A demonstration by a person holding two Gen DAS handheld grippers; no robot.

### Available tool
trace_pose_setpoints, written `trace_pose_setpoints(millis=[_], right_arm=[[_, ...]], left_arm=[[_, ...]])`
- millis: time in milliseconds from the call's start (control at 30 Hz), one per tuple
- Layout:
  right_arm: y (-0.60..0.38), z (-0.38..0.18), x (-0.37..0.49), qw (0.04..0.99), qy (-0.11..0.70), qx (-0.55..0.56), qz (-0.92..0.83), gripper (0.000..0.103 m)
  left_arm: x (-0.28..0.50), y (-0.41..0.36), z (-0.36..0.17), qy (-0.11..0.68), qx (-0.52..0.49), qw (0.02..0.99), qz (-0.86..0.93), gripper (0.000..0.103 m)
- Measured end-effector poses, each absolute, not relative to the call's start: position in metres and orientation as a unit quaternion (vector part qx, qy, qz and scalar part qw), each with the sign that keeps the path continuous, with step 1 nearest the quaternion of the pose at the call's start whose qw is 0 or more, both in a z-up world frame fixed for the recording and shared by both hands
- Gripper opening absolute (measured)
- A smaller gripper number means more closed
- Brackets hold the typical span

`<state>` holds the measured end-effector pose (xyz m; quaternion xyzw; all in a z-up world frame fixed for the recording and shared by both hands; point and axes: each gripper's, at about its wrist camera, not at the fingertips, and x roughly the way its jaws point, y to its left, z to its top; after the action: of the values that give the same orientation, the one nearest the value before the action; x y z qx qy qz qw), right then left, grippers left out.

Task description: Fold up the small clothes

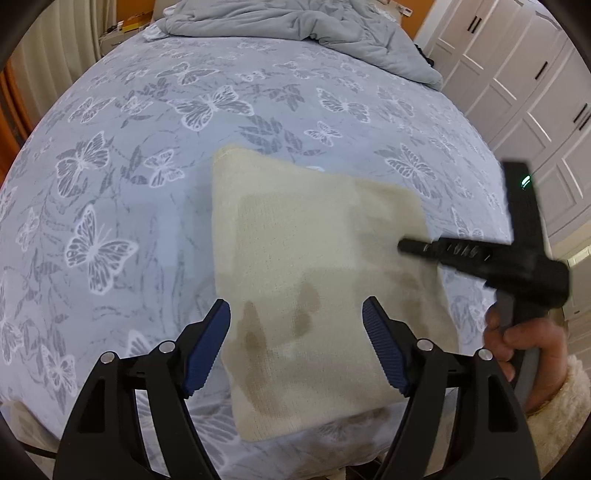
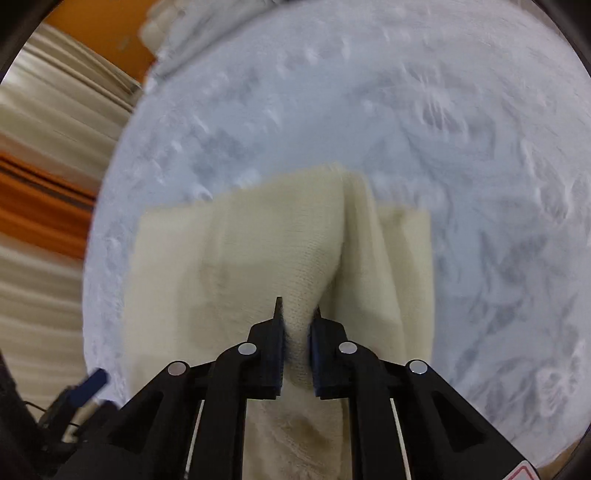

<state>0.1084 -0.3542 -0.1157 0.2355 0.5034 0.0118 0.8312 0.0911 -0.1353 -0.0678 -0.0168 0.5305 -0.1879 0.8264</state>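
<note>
We hold the left hand-held gripper low over the near edge of the bed, its two blue-padded fingers spread wide apart and grasping nothing; they stand on either side of the near part of the cream knitted garment without pinching it, and we cannot tell whether they touch the cloth. The garment lies on the butterfly-printed bedsheet, close to the near edge, mostly flat, with darker shadowy patches between the fingers. At the right side of the left wrist view we see the right hand-held gripper coming in from the side, its black body pointed toward the right edge of the garment, and the right hand wrapped around its handle, with a fluffy cream sleeve at the wrist. In the right wrist view the right hand-held gripper is clenched on a fold of the cream knitted garment: the cloth is pinched between the two fingers and rises up from the sheet in a ridge which runs away from the fingertips, while the rest is spread on the bed. This view is blurred. A rumpled grey duvet lies at the far end of the bed, and white wardrobe doors stand at the right.
</note>
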Motion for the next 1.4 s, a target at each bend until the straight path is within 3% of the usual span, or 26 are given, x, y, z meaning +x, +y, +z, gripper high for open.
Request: trace_pose_setpoints(millis=[67,167,200,333,400,467,633,667,900,1100,1233,1333,1400], right_arm=[[-0.361,-0.104,0.101,0.844,0.482,0.234,0.005,0.009],[-0.359,-0.165,0.112,0.807,0.561,0.181,-0.032,0.009],[-0.356,-0.17,0.109,0.815,0.553,0.17,-0.031,0.009],[-0.361,-0.135,0.108,0.826,0.528,0.195,-0.03,0.015],[-0.366,-0.119,0.109,0.84,0.505,0.192,-0.046,0.025],[-0.374,-0.118,0.114,0.844,0.495,0.195,-0.061,0.064],[-0.391,-0.172,0.136,0.794,0.546,0.265,-0.044,0.065],[-0.393,-0.177,0.136,0.79,0.546,0.276,-0.043,0.069],[-0.389,-0.174,0.122,0.784,0.55,0.288,-0.021,0.074],[-0.39,-0.19,0.102,0.769,0.547,0.33,0.017,0.083],[-0.387,-0.197,0.115,0.758,0.549,0.352,0.023,0.097],[-0.377,-0.195,0.127,0.759,0.562,0.33,0.017,0.092],[-0.373,-0.187,0.127,0.762,0.562,0.321,0.015,0.072]], left_arm=[[0.092,-0.136,-0.065,0.522,-0.014,0.83,-0.195,0.075],[0.097,-0.142,-0.071,0.523,-0.012,0.831,-0.192,0.077],[0.099,-0.145,-0.074,0.528,-0.014,0.827,-0.194,0.077],[0.105,-0.151,-0.081,0.538,-0.019,0.82,-0.197,0.077],[0.111,-0.152,-0.082,0.539,-0.028,0.819,-0.195,0.077],[0.12,-0.154,-0.083,0.542,-0.037,0.817,-0.194,0.077],[0.154,-0.145,-0.097,0.555,-0.094,0.808,-0.174,0.084],[0.163,-0.143,-0.103,0.557,-0.104,0.807,-0.164,0.085],[0.188,-0.12,-0.128,0.595,-0.175,0.773,-0.13,0.087],[0.178,-0.115,-0.157,0.626,-0.174,0.741,-0.171,0.093],[0.186,-0.123,-0.185,0.66,-0.232,0.691,-0.184,0.098],[0.191,-0.131,-0.187,0.665,-0.232,0.686,-0.181,0.098],[0.189,-0.134,-0.182,0.668,-0.222,0.688,-0.178,0.093]])
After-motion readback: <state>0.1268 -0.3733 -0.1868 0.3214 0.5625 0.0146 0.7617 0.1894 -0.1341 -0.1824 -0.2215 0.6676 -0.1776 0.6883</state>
